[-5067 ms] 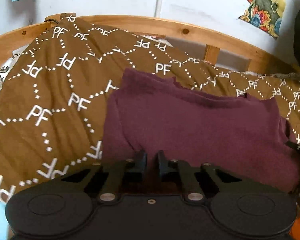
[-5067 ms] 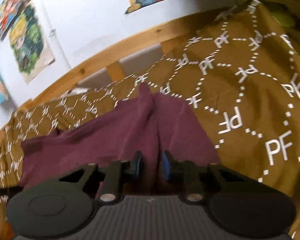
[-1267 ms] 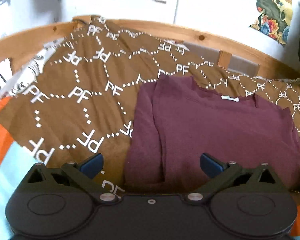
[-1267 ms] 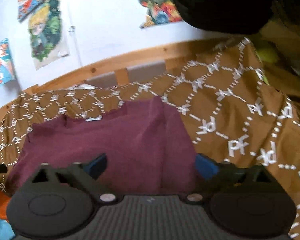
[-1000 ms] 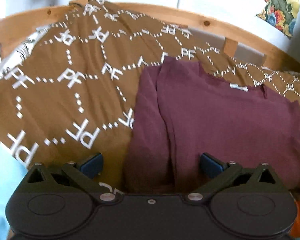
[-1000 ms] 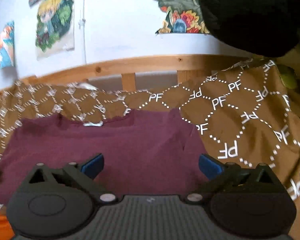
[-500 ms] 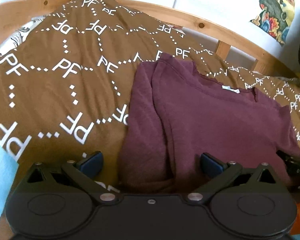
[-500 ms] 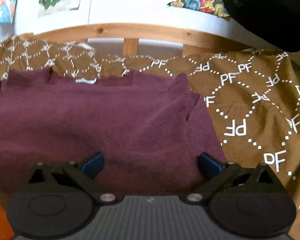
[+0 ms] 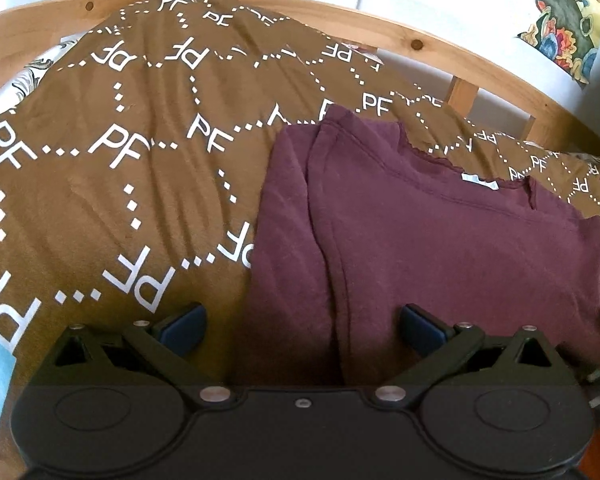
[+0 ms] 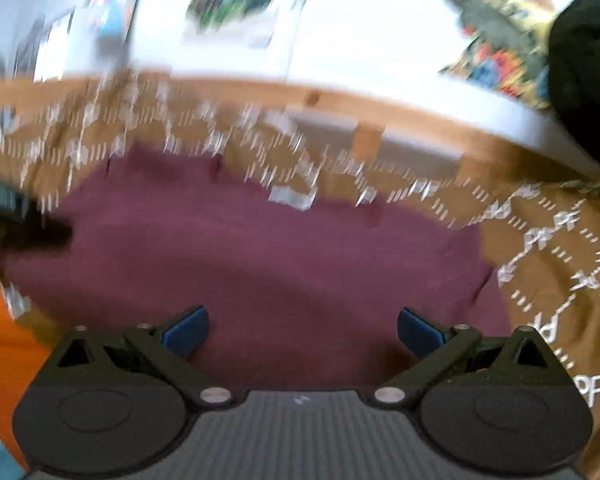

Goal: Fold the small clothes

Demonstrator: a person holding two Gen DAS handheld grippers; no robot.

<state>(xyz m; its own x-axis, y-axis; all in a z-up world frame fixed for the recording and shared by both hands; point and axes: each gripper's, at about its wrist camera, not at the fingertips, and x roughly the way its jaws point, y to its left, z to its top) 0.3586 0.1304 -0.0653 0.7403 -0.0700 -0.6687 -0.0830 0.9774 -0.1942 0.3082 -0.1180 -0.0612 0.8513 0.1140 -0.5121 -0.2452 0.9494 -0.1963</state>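
Maroon top (image 9: 440, 248) lies flat on the brown "PF" blanket (image 9: 112, 184), neckline and white label (image 9: 480, 181) toward the far side by the wooden bed rail (image 9: 416, 44), hem at the near edge under both tools. Its long axis runs left to right across the bed. The left sleeve (image 9: 288, 232) is folded in along the left side, making a lengthwise ridge from the far shoulder to the near hem.

Left gripper (image 9: 302, 322): jaws spread wide, blue pads (image 9: 180, 326) well apart, holding nothing. It straddles the near left corner of the top; one pad sits over bare blanket just left of the sleeve, the other over the body cloth. Whether the pads touch the fabric cannot be told.

Right gripper (image 10: 302, 326): jaws equally wide, empty. It hangs over the near hem toward the right half of the top (image 10: 260, 264) (this view is smeared by motion, so edges are rough). The top's right side edge lies right of this tool, near it.

Judgement: the garment lies ahead of both tools, hem nearest. The left tool is closer to the left corner, the right tool to the right. A likely next fold carries the near hem toward the far neckline, each tool pinching its own corner.

A dark shape at the right edge of the left view is likely the other tool, too blurred to be sure.
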